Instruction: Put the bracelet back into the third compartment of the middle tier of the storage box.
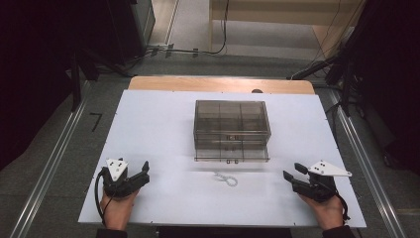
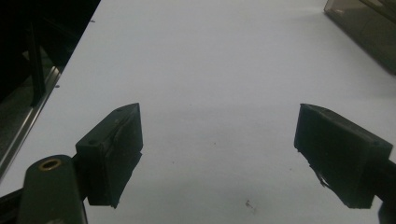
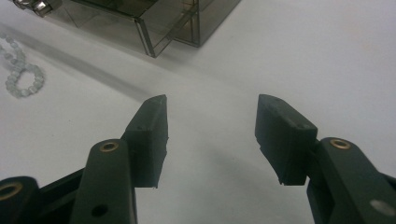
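Looking down on a white counter from the person's side. Sitting near its centre, toward twelve o'clock: a smoky see-through organiser box with compartments, its lower drawer appearing pulled out toward six o'clock. Lying just in front of that drawer, on the bare surface: a small string of pale beads, looped loosely.

Judging progress: seemingly at the very start. Beads not yet picked up, nothing gripped, drawer apparently standing ready to receive. Remaining, by this reading: reaching in, pinching the beads, lifting them, dropping them into a compartment, perhaps pushing the drawer shut.

Resting at about eight o'clock near the counter's front edge: the left hand-held gripper, jaws standing wide apart with nothing between them, pointing toward two o'clock. Resting at about four o'clock: the right hand-held gripper, jaws likewise parted and empty, pointing toward ten o'clock.

Lying between the two, the beads, well apart from both, somewhat nearer the right one. Seen from the right gripper view, beads sitting off toward ten o'clock of the jaws, not lined up between them; box corner ahead toward eleven o'clock.
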`<state>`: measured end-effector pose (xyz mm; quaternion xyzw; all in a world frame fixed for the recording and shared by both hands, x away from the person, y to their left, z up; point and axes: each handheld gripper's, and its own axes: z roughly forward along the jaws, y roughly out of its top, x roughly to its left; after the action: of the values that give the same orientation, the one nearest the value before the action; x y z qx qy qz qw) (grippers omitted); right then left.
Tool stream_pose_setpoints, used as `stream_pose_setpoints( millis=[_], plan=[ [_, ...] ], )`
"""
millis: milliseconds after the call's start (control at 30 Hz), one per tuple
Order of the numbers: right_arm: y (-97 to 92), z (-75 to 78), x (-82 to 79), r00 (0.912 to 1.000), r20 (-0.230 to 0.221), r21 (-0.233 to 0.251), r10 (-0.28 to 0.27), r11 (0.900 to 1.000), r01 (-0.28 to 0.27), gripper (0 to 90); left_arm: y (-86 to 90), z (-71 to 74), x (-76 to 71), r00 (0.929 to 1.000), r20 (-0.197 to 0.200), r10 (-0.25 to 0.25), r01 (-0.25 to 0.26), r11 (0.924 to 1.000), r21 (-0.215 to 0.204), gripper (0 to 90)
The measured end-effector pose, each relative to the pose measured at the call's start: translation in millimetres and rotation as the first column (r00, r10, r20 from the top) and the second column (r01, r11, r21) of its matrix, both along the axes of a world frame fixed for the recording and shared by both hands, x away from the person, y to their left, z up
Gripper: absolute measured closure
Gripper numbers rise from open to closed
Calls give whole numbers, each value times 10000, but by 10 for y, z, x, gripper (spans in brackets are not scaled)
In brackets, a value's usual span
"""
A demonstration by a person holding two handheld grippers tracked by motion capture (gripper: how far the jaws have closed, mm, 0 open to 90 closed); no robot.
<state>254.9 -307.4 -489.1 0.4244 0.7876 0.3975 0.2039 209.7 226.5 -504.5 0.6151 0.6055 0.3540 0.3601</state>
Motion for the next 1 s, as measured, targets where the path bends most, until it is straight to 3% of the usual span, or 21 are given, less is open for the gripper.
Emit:
stream_pose_setpoints(
  millis=[1000],
  plan=[
    [175,17,1,9987,129,64,495,9988,-496,422,-2,-6,5,10000,1,32,-32,10000,-10,156]
  ],
)
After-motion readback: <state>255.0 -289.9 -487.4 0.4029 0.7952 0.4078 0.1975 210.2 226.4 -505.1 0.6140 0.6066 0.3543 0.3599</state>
